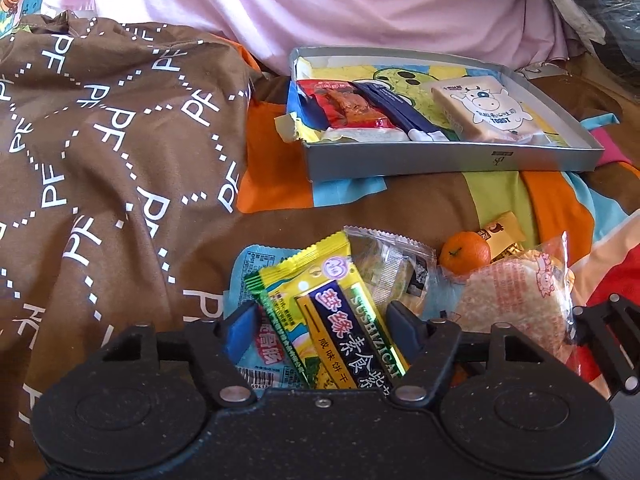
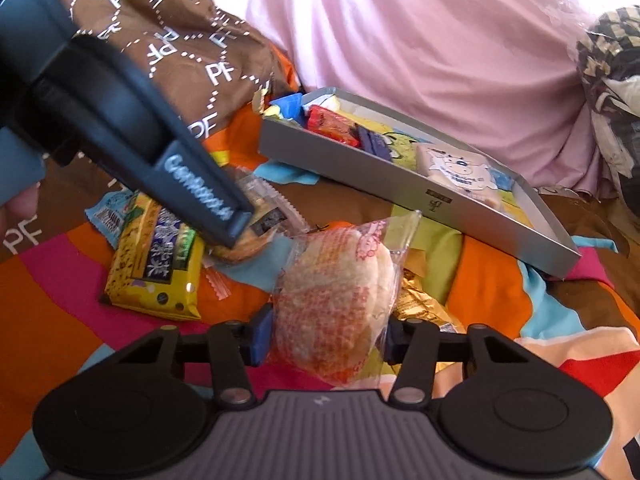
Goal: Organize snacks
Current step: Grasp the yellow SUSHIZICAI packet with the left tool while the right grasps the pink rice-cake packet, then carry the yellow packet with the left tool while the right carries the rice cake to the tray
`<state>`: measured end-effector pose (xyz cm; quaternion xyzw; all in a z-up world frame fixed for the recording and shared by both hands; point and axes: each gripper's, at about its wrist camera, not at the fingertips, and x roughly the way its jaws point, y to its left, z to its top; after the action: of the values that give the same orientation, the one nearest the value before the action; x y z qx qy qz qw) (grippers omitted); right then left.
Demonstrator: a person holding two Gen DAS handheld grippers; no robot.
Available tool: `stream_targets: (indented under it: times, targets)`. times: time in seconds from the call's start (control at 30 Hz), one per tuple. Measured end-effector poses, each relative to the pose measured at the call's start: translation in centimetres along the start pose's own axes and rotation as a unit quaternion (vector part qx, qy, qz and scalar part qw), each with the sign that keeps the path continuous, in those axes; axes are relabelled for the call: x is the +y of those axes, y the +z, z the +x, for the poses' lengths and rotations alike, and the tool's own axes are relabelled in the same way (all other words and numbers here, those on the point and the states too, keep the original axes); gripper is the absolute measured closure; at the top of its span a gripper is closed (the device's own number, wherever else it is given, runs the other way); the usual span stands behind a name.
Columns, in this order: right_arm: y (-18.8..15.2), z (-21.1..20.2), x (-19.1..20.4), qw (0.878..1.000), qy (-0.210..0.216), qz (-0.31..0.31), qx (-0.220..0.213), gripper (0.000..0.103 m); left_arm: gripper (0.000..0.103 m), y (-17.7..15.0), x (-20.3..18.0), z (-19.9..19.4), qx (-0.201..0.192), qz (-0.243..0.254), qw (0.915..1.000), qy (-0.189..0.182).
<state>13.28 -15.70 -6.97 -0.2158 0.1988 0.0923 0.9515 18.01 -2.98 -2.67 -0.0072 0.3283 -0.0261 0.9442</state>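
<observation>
Right tool [image 2: 324, 338] grips rice cracker pack [image 2: 334, 300] | left tool [image 1: 320, 320] straddles yellow packet [image 1: 340, 312] | patchwork bedspread [image 2: 520, 280], pink sheet [image 2: 420, 40]

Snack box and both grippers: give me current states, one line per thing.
Snack box: open, part filled, flat on the bed.
Toast packet: in the box.
Red packet: in the box.
Rice cracker pack: between right gripper fingers.
Yellow biscuit pack: between left gripper fingers.
Mandarin: loose on the bed.

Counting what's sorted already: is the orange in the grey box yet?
No, the orange lies on the bedspread, outside the grey box.
</observation>
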Motion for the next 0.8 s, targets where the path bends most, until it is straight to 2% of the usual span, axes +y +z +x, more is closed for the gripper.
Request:
stream_targets:
  times: [0.07,0.17,0.27,0.43,0.6,0.67,0.8]
  targets:
    - [-0.1,-0.1,-0.4,1.000,-0.002,0.008,-0.002,0.053,0.037,-0.2,0.1,-0.2,-0.003,0.003,1.0000,-0.003]
    - [-0.2,-0.4,-0.9,1.000,-0.003,0.018,-0.006,0.067,0.039,-0.6,0.3,-0.5,-0.006,0.007,0.9999,-0.007]
    - [-0.2,-0.4,-1.3,1.000,0.003,0.026,-0.008,0.075,0.042,-0.8,0.8,-0.8,-0.012,-0.009,0.9997,-0.019]
    - [-0.3,-0.5,-1.6,0.999,0.014,0.035,-0.006,0.080,0.048,-1.1,1.4,-1.4,-0.017,-0.026,0.9986,-0.043]
    - [-0.4,-0.8,-2.5,0.998,0.019,0.063,-0.008,0.082,0.049,-1.5,0.8,-1.6,-0.012,-0.008,0.9985,-0.052]
    - [-0.5,-1.2,-3.1,0.997,0.018,0.075,-0.008,0.082,0.047,-1.7,0.2,-1.4,-0.001,0.012,0.9987,-0.049]
    - [-0.7,-1.8,-4.3,0.995,0.017,0.096,-0.001,0.082,0.029,-2.3,-1.2,-1.2,0.008,0.045,0.9985,-0.030]
